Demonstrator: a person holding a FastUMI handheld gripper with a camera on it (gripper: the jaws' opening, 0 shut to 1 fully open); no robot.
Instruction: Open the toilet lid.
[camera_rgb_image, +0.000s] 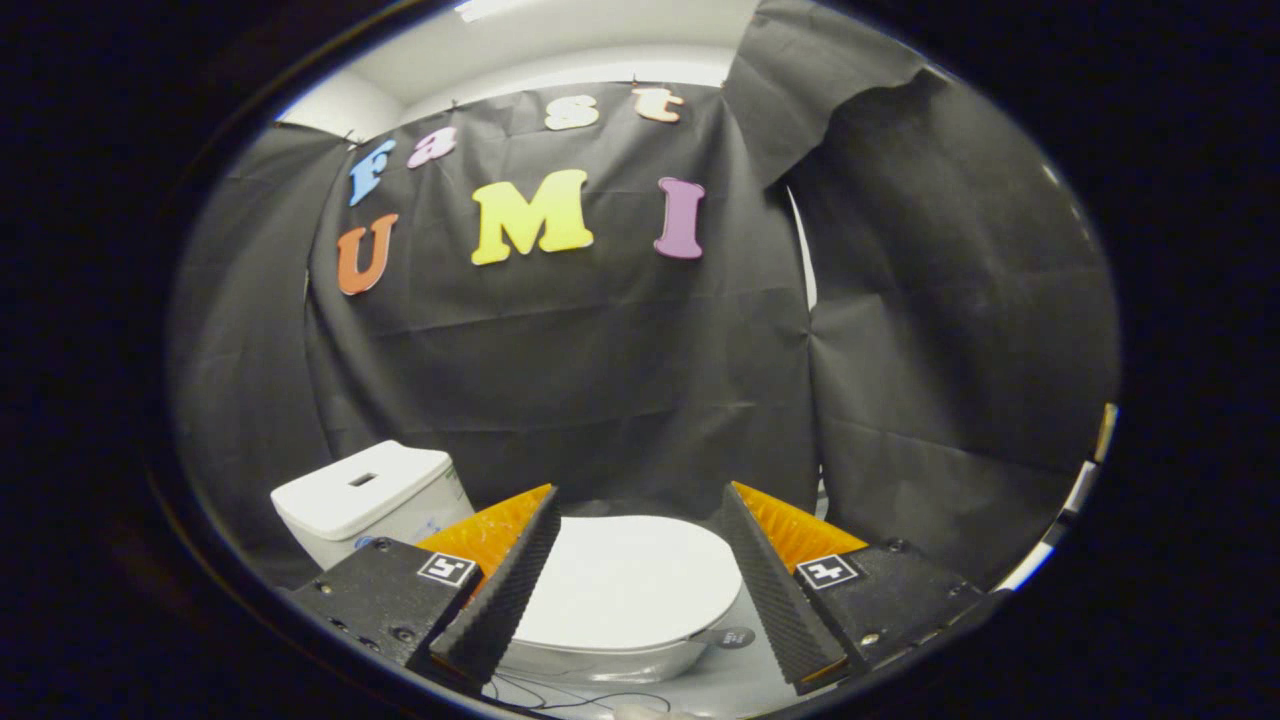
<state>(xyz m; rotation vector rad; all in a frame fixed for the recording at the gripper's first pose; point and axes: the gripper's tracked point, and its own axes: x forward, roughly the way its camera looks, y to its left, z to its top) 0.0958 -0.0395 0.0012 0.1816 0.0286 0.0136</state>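
While the round white plastic toilet lid (625, 580) lies closed just ahead, between your wide, empty jaws, you are in the approach; next, hook one finger under its front rim.

Your camera rides the gripper (640, 520), looking forward and slightly down along its spread fingers at the closed toilet lid (625, 580) close ahead.
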